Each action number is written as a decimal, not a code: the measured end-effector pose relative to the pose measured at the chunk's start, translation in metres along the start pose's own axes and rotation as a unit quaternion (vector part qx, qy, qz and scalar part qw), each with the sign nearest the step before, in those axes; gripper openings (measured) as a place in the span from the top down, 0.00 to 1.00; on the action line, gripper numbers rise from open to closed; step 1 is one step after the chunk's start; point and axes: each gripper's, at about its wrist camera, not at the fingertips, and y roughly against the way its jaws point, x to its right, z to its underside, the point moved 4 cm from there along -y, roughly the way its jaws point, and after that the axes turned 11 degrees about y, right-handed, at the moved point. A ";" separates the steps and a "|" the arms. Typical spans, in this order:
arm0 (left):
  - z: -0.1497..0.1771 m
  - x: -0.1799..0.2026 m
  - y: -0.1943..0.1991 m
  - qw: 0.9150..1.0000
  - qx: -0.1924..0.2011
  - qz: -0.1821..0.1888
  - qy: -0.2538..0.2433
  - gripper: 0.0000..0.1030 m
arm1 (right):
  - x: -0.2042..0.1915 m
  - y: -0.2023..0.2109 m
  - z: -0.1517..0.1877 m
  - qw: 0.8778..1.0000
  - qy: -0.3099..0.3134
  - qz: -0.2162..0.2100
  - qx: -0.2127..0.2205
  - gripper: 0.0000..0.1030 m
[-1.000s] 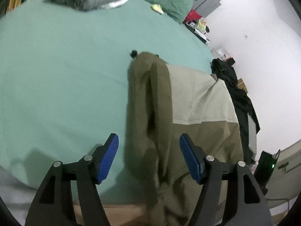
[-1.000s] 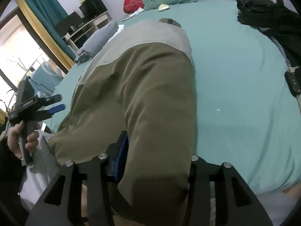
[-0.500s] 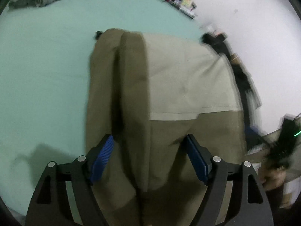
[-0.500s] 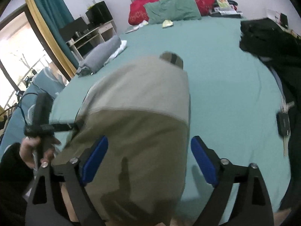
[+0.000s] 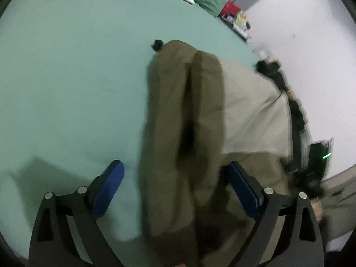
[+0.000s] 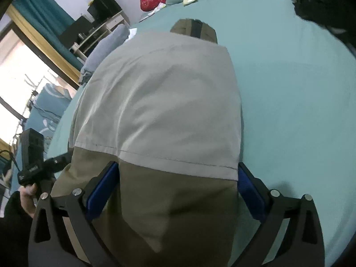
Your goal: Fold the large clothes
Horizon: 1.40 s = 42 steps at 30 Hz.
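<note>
From my left wrist, the near end of the olive and beige garment (image 5: 191, 120) runs under the frame's bottom edge, so I cannot see where it ends. The right side is smeared; the dark clothes (image 5: 298, 120) past the garment are hard to make out. My left claw (image 5: 175, 189) stands wide, its blue pads (image 5: 109, 184) on either side of the olive folds without pinching them. The garment lies on the green bed (image 5: 66, 77).

From my right wrist, the garment's near end (image 6: 169, 120) is again cut off below. My right claw (image 6: 175, 191) is wide too, pads (image 6: 100, 191) flanking the cloth at the seam between beige and olive, gripping nothing. A small tab (image 6: 193, 30) peeks out at the far end.
</note>
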 end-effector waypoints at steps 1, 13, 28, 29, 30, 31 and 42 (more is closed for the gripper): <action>0.003 0.004 -0.002 0.999 -0.016 0.036 0.011 0.08 | 0.002 -0.003 0.002 1.000 -0.002 -0.002 -0.005 0.04; 0.032 0.048 -0.045 0.994 -0.077 -0.003 -0.072 0.01 | -0.003 -0.004 0.013 1.000 -0.001 -0.004 -0.011 0.07; 0.031 0.096 -0.066 0.987 -0.070 0.030 -0.144 0.65 | -0.031 0.028 0.025 0.998 0.019 0.028 0.054 0.60; 0.030 0.097 -0.061 0.987 -0.064 0.036 -0.142 0.67 | -0.036 0.033 0.024 0.997 0.024 0.033 0.063 0.60; 0.030 0.098 -0.056 0.988 -0.059 0.042 -0.138 0.69 | -0.038 0.039 0.024 0.997 0.024 0.032 0.072 0.62; 0.030 0.099 -0.053 0.988 -0.057 0.045 -0.138 0.70 | -0.040 0.044 0.024 0.996 0.024 0.031 0.080 0.62; 0.024 0.117 0.027 0.982 0.030 0.065 -0.176 0.73 | -0.114 0.084 -0.009 0.982 0.088 0.052 0.158 0.63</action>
